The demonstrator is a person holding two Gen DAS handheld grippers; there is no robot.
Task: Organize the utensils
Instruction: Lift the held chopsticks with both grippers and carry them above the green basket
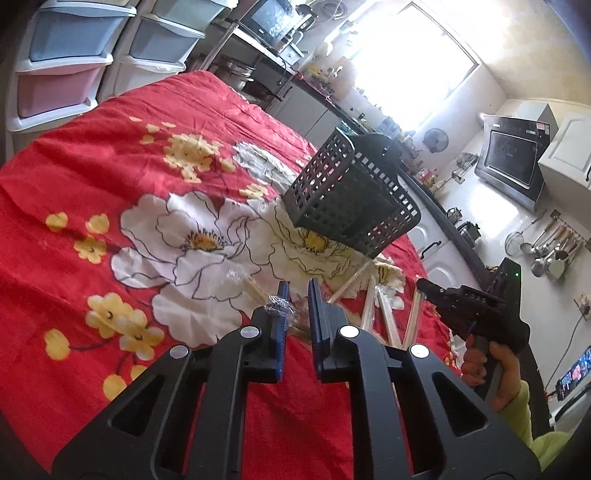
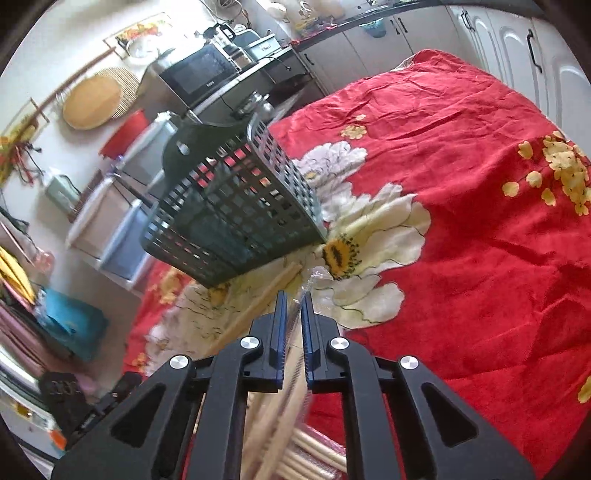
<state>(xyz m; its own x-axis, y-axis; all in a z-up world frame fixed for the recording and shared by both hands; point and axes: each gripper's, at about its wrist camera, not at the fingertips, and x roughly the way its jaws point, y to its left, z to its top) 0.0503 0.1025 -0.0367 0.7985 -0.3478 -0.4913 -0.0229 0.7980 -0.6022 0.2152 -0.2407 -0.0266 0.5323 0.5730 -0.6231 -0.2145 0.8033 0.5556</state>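
A red cloth (image 1: 110, 177) printed with large white and yellow flowers covers the table, creased in places. Behind it stand plastic drawer units (image 1: 70, 55) with blue and pink fronts. A microwave (image 2: 199, 72) sits on a shelf near a kettle (image 2: 225, 33). A dark oven (image 1: 511, 155) stands by a bright window (image 1: 410, 55), white cabinets (image 2: 517, 48) line the wall, and a round woven mat (image 2: 94, 101) hangs there

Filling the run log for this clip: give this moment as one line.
left gripper: shut on clear wrapper | right gripper: shut on wrapped chopsticks | black basket: upright on red cloth
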